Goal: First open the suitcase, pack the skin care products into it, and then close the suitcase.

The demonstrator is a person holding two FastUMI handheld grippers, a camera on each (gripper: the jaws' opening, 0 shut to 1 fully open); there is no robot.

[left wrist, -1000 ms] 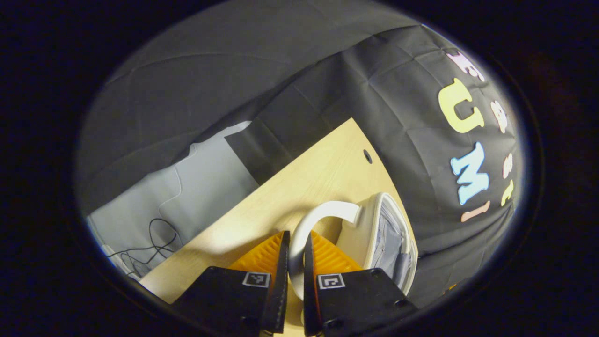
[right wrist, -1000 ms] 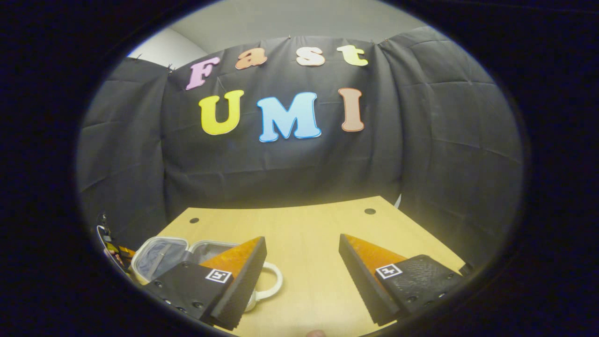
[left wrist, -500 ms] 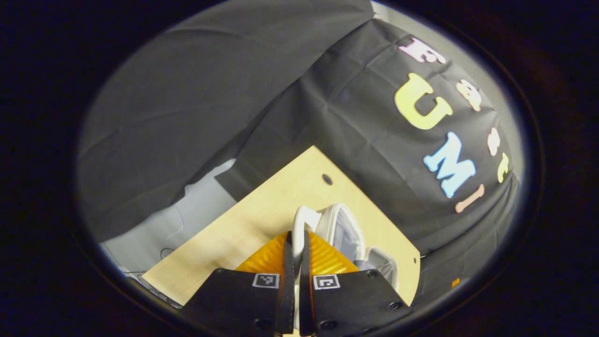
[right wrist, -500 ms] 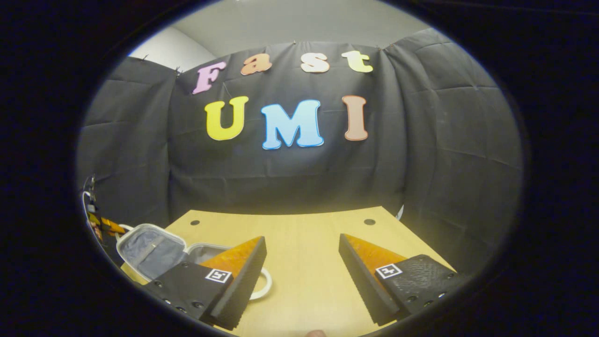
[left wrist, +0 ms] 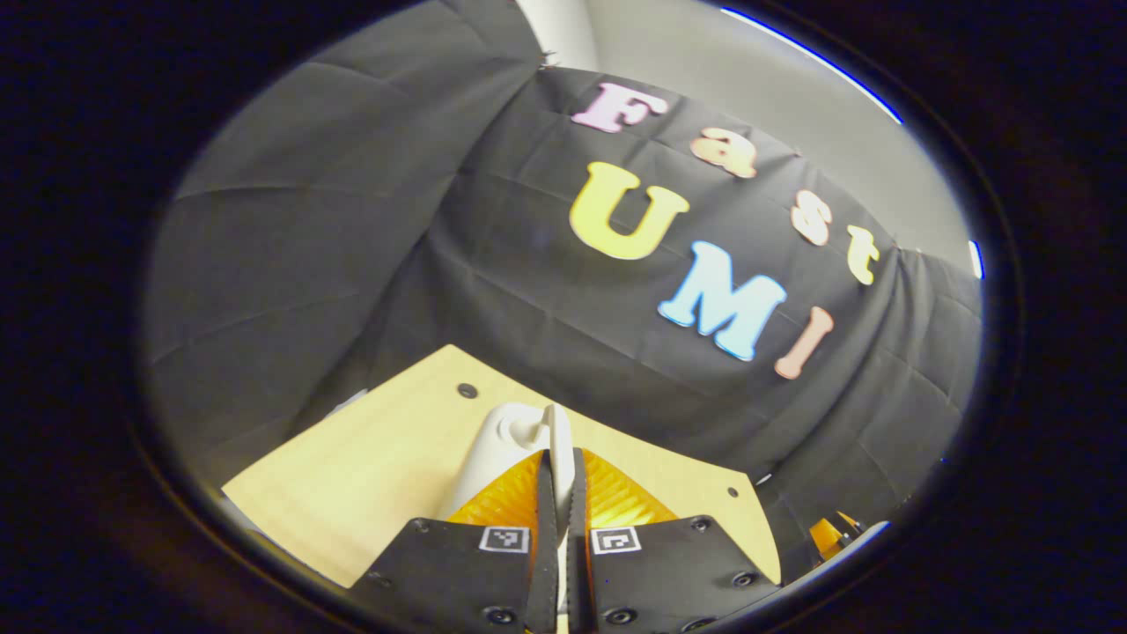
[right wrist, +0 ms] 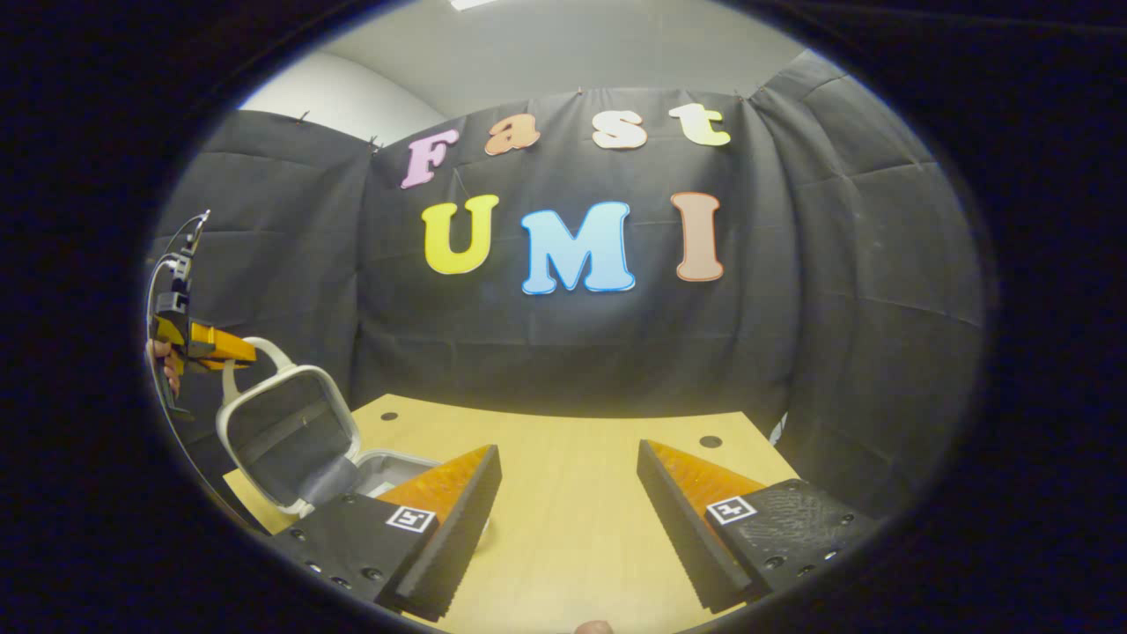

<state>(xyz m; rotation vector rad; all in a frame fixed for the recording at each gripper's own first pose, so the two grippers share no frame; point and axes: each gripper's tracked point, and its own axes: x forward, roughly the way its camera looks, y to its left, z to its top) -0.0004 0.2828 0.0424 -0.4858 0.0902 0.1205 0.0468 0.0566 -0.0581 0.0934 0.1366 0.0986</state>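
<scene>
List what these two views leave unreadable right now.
- Suitcase base, right gripper view: interior mostly hidden behind the right claw, so its contents cannot be told.
- Suitcase handle, left gripper view: lower part hidden between the left claw fingers.
- Lid: lining too dim for detail.

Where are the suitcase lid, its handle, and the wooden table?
suitcase lid [right wrist: 286, 431], right gripper view, grey inner lining.
handle [left wrist: 561, 440], left gripper view, strip clamped between the fingers.
table [right wrist: 572, 493], right gripper view, bare top.
</scene>
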